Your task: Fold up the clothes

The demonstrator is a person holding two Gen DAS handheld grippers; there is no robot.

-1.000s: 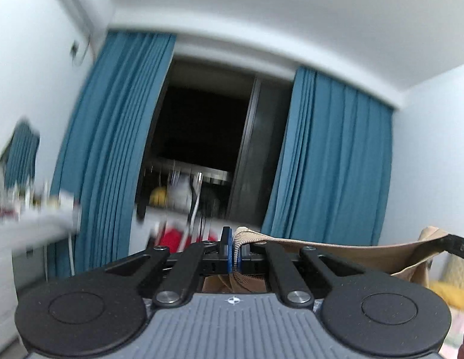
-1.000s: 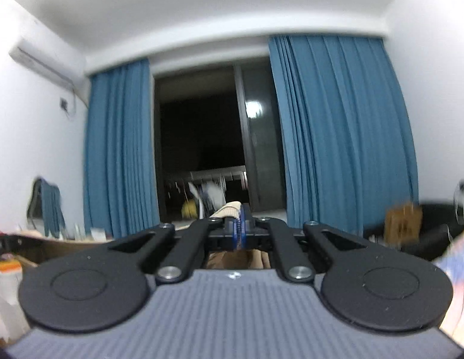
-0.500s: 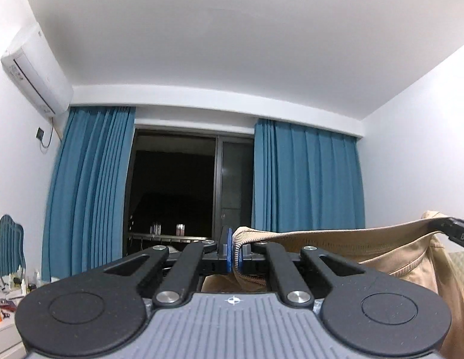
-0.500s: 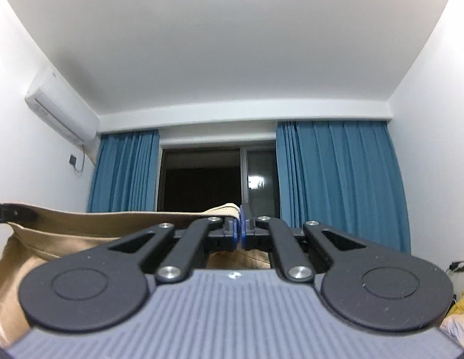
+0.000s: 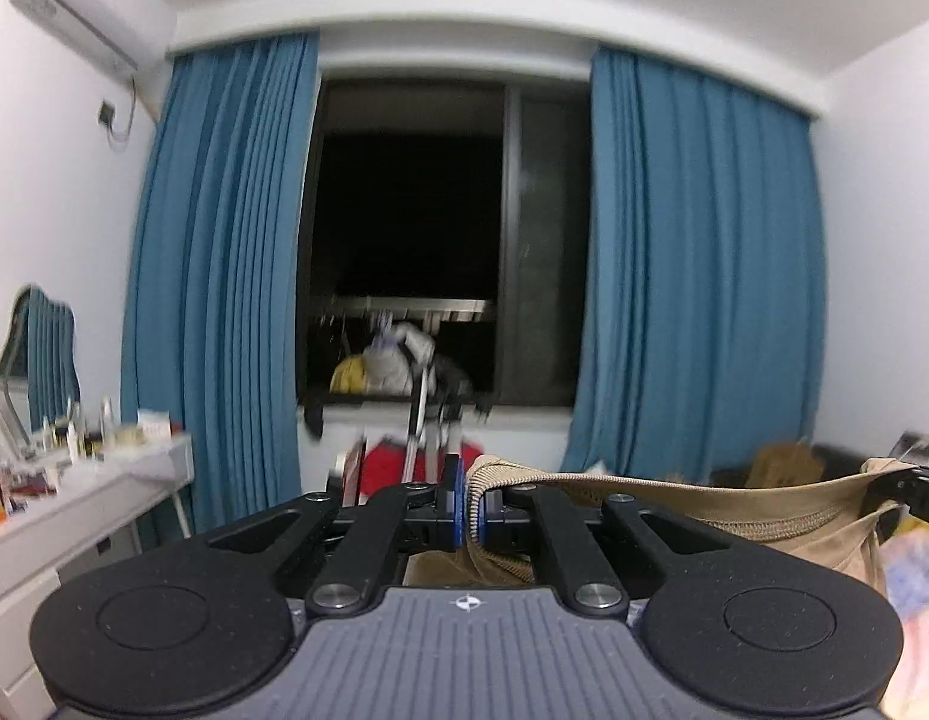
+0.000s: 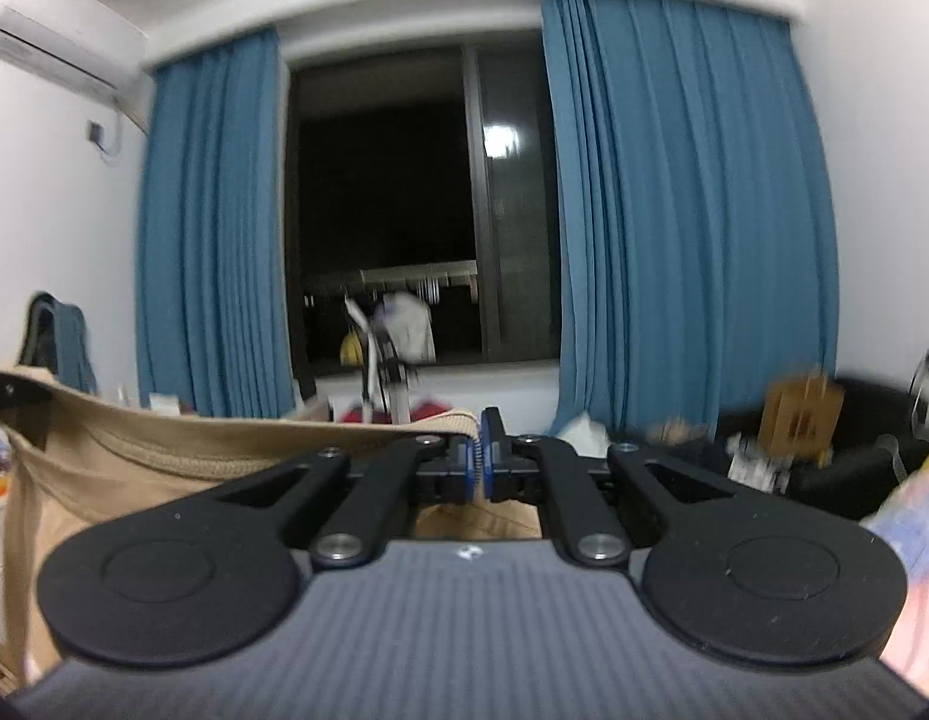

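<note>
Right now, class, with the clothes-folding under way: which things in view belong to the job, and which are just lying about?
Belongs to the job:
- tan garment, stretched between both grippers
- left gripper, shut on its ribbed edge
- right gripper, shut on the same edge

Just lying about:
- blue curtains
- white dresser with bottles
- cardboard box
- air conditioner

Both wrist views roughly level, side by side, facing the same distant dark window [image 5: 410, 228] and blue curtains [image 6: 692, 210].

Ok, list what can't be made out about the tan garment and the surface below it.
- Tan garment: in both wrist views only its ribbed top edge shows; the left gripper and right gripper bodies hide what hangs below.
- Garment type: unclear, mostly hidden.
- Folding surface: in neither view.
- Box: motion-blurred, printing unreadable.
</note>
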